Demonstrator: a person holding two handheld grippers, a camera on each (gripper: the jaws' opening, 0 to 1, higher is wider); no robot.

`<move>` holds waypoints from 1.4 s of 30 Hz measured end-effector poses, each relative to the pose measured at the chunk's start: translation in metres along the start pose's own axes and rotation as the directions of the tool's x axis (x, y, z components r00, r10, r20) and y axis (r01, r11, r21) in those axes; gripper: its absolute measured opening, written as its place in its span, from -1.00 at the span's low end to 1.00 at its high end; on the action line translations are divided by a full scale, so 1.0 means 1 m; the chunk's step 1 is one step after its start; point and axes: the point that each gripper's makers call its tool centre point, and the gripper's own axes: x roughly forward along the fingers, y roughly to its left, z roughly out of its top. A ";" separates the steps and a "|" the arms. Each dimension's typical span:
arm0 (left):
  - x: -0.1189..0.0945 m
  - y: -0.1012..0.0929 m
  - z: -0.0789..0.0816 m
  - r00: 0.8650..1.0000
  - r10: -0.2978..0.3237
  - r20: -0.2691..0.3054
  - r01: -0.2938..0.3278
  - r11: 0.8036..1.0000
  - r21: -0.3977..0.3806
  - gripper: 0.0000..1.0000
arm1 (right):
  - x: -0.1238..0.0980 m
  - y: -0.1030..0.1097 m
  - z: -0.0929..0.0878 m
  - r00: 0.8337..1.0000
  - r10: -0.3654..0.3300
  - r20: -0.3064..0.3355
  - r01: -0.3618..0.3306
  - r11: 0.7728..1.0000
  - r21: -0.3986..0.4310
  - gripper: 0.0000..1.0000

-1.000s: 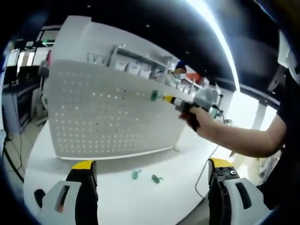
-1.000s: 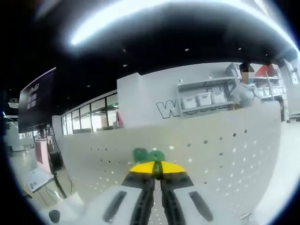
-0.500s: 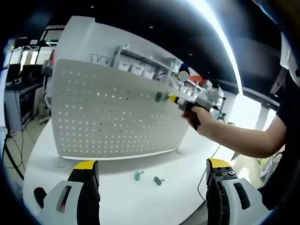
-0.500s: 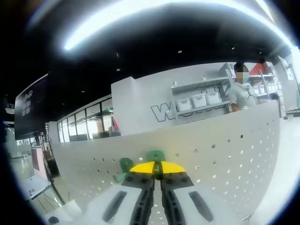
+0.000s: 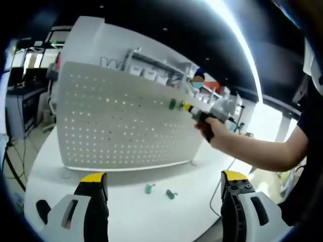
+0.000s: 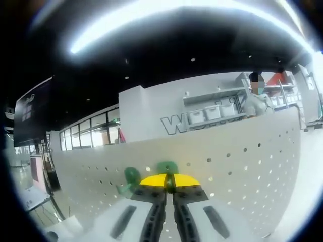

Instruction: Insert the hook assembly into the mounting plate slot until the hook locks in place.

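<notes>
The right gripper (image 6: pixel 169 182) rose from the bottom of its view with its yellow-tipped jaws pressed together on a green hook (image 6: pixel 167 168), whose top showed just above the tips. A second green hook (image 6: pixel 130 179) sat just to the left of the jaws, against the white pegboard (image 6: pixel 242 176). The pegboard stood upright, its face dotted with rows of small holes. Beyond its top edge stood a white wall with large grey lettering (image 6: pixel 176 122) and a shelf (image 6: pixel 217 112) carrying white bins. A long ceiling light (image 6: pixel 166 15) glared overhead.
</notes>
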 end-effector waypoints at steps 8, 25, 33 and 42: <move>0.003 -0.001 -0.003 1.000 -0.001 -0.012 0.001 1.000 0.001 0.89 | 0.001 0.002 0.002 1.000 -0.010 -0.022 0.010 1.000 -0.020 -0.96; -0.006 -0.004 -0.003 1.000 0.002 -0.002 -0.002 1.000 -0.001 0.88 | -0.005 0.008 -0.008 0.995 -0.022 -0.100 0.030 0.996 0.078 -0.70; -0.012 -0.003 -0.006 1.000 0.010 -0.010 -0.010 1.000 0.005 0.88 | -0.014 0.012 0.003 0.996 -0.005 -0.093 0.011 0.998 0.067 -0.66; -0.013 -0.008 -0.012 1.000 0.004 -0.024 -0.003 1.000 0.018 0.92 | -0.045 0.016 0.011 0.990 0.061 -0.126 -0.058 0.998 0.026 -0.57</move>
